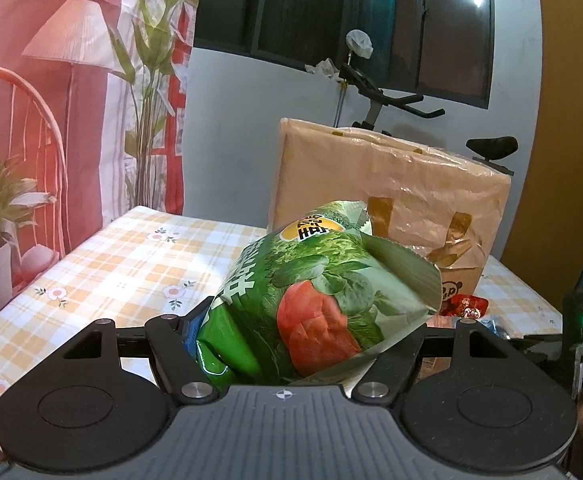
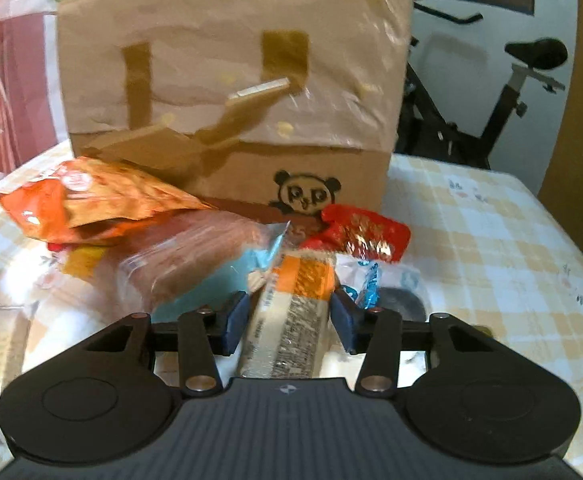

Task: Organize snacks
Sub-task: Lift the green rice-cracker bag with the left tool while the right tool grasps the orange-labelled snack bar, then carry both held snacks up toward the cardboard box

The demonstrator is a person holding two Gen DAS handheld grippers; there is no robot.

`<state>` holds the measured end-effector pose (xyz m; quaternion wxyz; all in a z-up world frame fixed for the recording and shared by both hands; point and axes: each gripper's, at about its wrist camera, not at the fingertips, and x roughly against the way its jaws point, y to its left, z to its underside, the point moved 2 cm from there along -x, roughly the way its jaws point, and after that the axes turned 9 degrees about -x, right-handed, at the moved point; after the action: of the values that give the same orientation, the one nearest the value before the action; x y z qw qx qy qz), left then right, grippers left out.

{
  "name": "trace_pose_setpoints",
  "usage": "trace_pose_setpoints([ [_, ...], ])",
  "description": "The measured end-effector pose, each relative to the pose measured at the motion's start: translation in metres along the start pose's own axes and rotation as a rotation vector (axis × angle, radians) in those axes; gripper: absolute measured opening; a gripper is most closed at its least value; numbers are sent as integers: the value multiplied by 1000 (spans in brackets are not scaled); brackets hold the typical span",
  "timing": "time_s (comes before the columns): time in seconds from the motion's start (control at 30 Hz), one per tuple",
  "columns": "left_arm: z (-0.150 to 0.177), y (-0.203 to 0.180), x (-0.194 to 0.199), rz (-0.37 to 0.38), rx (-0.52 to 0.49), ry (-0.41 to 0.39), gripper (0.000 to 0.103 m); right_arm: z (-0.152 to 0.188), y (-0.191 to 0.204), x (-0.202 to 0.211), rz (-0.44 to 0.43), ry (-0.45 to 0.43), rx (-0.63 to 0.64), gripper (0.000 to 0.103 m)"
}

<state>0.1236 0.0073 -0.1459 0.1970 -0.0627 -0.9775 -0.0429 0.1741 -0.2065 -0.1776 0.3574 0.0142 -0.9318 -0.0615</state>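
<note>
Left wrist view: left gripper (image 1: 311,344) fingers are clamped on a green vegetable-print snack bag (image 1: 315,300), held up off the worktop (image 1: 131,256). Bag sits in front of the brown paper bag (image 1: 391,196) with the panda print, tilted, top seal toward the paper bag's left edge. A red candy wrapper (image 1: 467,306) lies at the paper bag's base. Exercise bike (image 1: 411,108) behind the paper bag.

Right wrist view: right gripper (image 2: 289,320) fingers straddle a slim orange-and-cream snack box (image 2: 291,316), blue pads just beside both sides. Looks like contact on the left pad, right pad I can't tell, so grip unconfirmed. Box lies in the pile in front of the paper bag, below the panda. Left of it: clear-wrapped brown snack pack (image 2: 195,256), orange chip bag (image 2: 87,204) above that. Right of it: red wrapper, blue-white packet (image 2: 375,280).

My read on doing the step well:
- Right: close square on the box's long sides, lift straight up so the neighbours don't drag.
- Left: puffy bag will slip or crush; keep pressure light.
- Paper bag's top looks folded shut from here, opening not visible, so check before dropping anything in.
</note>
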Motion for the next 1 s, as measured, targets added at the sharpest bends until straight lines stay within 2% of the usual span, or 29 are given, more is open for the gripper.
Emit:
trace_pose_setpoints([
  [0.1, 2, 1, -3, -1, 4, 11, 75, 6, -4, -1, -5, 1, -2, 49],
  [0.3, 3, 0, -5, -4, -2, 23, 75, 11, -5, 7, -22, -28, -5, 42],
  [0.67, 4, 0, -2, -7, -1, 16, 75, 8, -10, 16, -59, -70, -54, 41],
  [1.0, -1, 3, 0, -13, 20, -13, 75, 1, -21, 56, -114, -185, -120, 40],
])
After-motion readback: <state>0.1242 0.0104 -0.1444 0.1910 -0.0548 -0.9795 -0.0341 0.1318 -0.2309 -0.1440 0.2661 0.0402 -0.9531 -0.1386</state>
